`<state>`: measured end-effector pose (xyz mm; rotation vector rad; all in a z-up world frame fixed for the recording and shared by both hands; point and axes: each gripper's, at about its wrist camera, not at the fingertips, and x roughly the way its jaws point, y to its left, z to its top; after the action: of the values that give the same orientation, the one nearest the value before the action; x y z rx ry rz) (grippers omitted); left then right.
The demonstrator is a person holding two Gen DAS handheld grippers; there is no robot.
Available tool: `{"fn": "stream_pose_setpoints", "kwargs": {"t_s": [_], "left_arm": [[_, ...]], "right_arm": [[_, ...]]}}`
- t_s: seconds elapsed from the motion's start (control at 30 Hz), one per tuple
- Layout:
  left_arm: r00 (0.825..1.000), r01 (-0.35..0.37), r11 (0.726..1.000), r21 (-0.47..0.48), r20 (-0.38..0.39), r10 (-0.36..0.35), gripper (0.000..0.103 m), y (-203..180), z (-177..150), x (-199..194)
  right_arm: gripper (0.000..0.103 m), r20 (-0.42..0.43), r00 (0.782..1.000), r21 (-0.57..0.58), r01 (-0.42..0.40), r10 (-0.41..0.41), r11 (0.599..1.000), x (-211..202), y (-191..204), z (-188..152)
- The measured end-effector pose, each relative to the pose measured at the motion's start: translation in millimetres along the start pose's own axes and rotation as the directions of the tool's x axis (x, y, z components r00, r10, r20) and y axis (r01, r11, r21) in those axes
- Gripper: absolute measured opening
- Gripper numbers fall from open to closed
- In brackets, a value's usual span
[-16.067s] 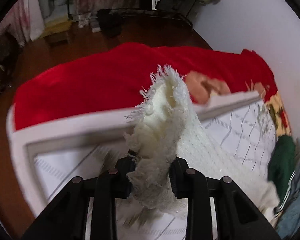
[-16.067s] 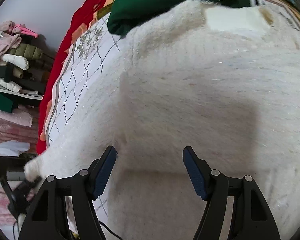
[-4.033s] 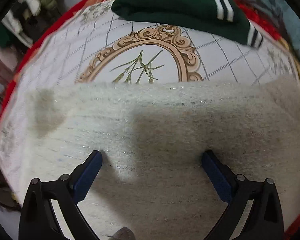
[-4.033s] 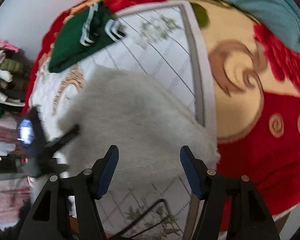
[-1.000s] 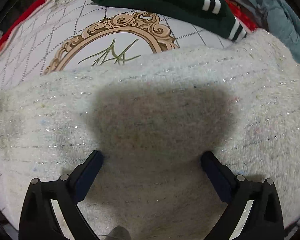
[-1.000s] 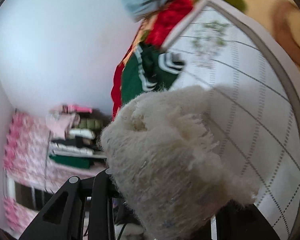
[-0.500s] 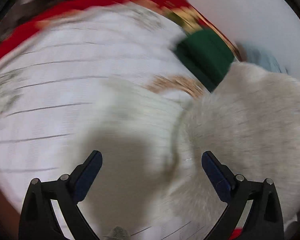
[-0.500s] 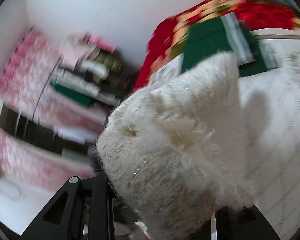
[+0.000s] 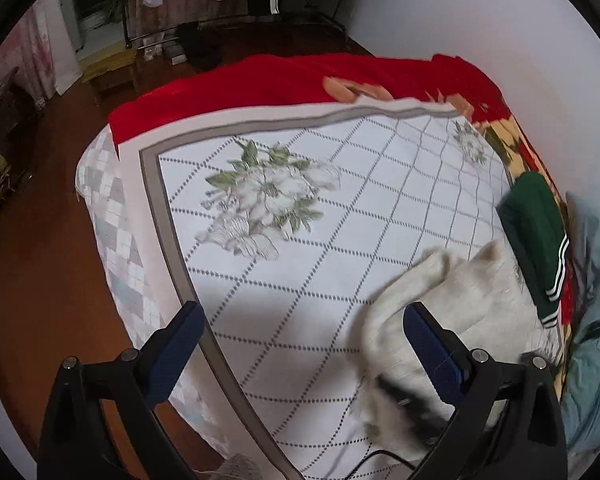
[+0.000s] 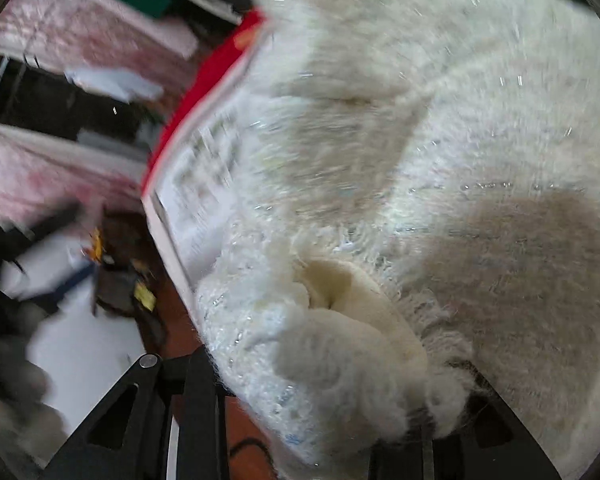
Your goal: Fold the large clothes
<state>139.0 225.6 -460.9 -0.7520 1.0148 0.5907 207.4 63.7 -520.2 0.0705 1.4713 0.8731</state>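
Cream fuzzy knit fills my right view — the sweater (image 10: 440, 128) is bunched between the right gripper (image 10: 320, 380), its jaws clamped on a thick wad, presumably so I can carry that edge over for a fold. My left gripper (image 9: 300, 340) hangs spread wide and empty above the quilted bedspread (image 9: 300, 208). The sweater lies at the bed's right side, touching the folded green garment (image 9: 536, 232) — likely a finished piece parked clear.
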Motion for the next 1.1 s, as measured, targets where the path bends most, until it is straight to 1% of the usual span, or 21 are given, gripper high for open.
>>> {"fn": "stream_pose_setpoints", "kwargs": {"t_s": [0.1,0.2,0.23,0.27,0.3,0.33,0.47,0.5,0.57,0.63,0.67,0.7,0.73,0.8,0.83,0.87,0.9,0.93,1.03,1.07,1.1], "left_arm": [[0.999,0.033,0.999,-0.010,0.020,-0.032,0.102,0.4,10.5,-10.1],[0.996,0.074,0.997,0.005,0.045,-0.074,0.102,-13.1,23.2,-22.9],[0.995,0.086,0.996,0.015,0.050,-0.087,0.102,-19.6,26.7,-27.9],[0.993,0.105,0.994,0.030,0.058,-0.107,0.102,-27.4,30.9,-34.6],[0.991,0.118,0.992,0.042,0.064,-0.121,0.102,-33.4,33.1,-38.0],[0.989,0.130,0.989,0.064,0.067,-0.135,0.102,-41.8,35.4,-42.0],[0.987,0.145,0.975,0.171,0.047,-0.155,0.102,-76.1,33.9,-39.6],[0.988,0.142,0.971,0.193,0.033,-0.151,0.102,-83.0,30.4,-33.7],[0.990,0.136,0.963,0.233,0.003,-0.140,0.102,-94.0,19.5,-15.1],[0.992,0.124,0.958,0.260,-0.033,-0.119,0.102,-101.1,7.0,6.4],[0.993,0.114,0.955,0.273,-0.043,-0.106,0.102,-104.5,0.8,15.6],[0.995,0.096,0.952,0.290,-0.047,-0.086,0.102,-107.8,-5.7,24.1],[0.997,0.076,0.947,0.312,-0.053,-0.063,0.102,-111.6,-12.8,34.0],[0.996,-0.002,0.931,0.366,-0.077,0.033,0.102,-115.9,-30.6,63.5],[0.993,-0.029,0.922,0.385,-0.094,0.070,0.102,-115.8,-37.5,75.7],[0.982,-0.073,0.906,0.418,-0.131,0.140,0.102,-112.5,-48.4,96.6],[0.975,-0.075,0.902,0.424,-0.157,0.155,0.103,-108.2,-54.9,108.2],[0.972,-0.070,0.909,0.411,-0.176,0.154,0.103,-100.5,-59.6,117.7],[0.973,-0.030,0.925,0.378,-0.199,0.113,0.103,-88.6,-56.9,124.9],[0.972,-0.024,0.931,0.365,-0.210,0.108,0.103,-86.0,-53.8,126.3],[0.971,-0.021,0.934,0.358,-0.215,0.104,0.103,-84.9,-51.9,126.6]], "right_arm": [[0.037,-0.015,1.000,-0.016,0.014,-0.014,1.000,3.3,8.6,2.9],[0.047,-0.006,1.000,-0.039,-0.022,0.022,0.999,-21.3,22.5,12.4],[0.057,0.007,0.999,-0.048,-0.039,0.040,0.998,-34.9,25.1,11.0],[0.064,0.020,0.998,-0.051,-0.054,0.055,0.997,-46.9,25.9,8.8],[0.081,0.038,0.996,-0.054,-0.073,0.075,0.996,-60.8,26.7,5.1],[0.094,0.055,0.994,-0.059,-0.088,0.091,0.994,-73.5,26.9,1.0],[0.095,0.147,0.986,-0.046,-0.066,0.072,0.997,-131.2,17.8,-13.0],[0.095,0.163,0.986,-0.027,-0.044,0.048,0.999,-143.8,13.0,-8.3],[0.095,0.188,0.982,0.023,0.010,-0.015,1.000,-169.9,-12.7,-12.7],[0.095,0.200,0.976,0.073,0.077,-0.090,0.994,-186.3,-35.6,-9.7],[0.094,0.204,0.973,0.089,0.090,-0.107,0.992,-190.0,-43.6,-6.7],[0.089,0.212,0.967,0.121,0.119,-0.143,0.985,-193.4,-56.9,-5.0],[0.075,0.213,0.963,0.150,0.133,-0.163,0.980,-194.5,-69.9,-2.7],[0.061,0.190,0.962,0.192,0.159,-0.196,0.968,-198.5,-96.6,2.8],[0.057,0.169,0.965,0.209,0.162,-0.199,0.964,-199.2,-107.1,8.3],[0.056,0.153,0.971,0.224,0.147,-0.183,0.963,-194.7,-118.4,12.9],[0.055,0.142,0.976,0.230,0.131,-0.166,0.964,-188.4,-125.3,16.3],[0.056,0.131,0.979,0.228,0.121,-0.153,0.966,-181.4,-129.5,21.5],[0.057,0.058,0.993,0.244,0.085,-0.102,0.966,-139.9,-147.9,37.5],[0.063,0.045,0.994,0.243,0.083,-0.097,0.966,-128.7,-151.5,41.4],[0.078,0.032,0.996,0.239,0.072,-0.082,0.968,-116.8,-157.2,45.3]]}}
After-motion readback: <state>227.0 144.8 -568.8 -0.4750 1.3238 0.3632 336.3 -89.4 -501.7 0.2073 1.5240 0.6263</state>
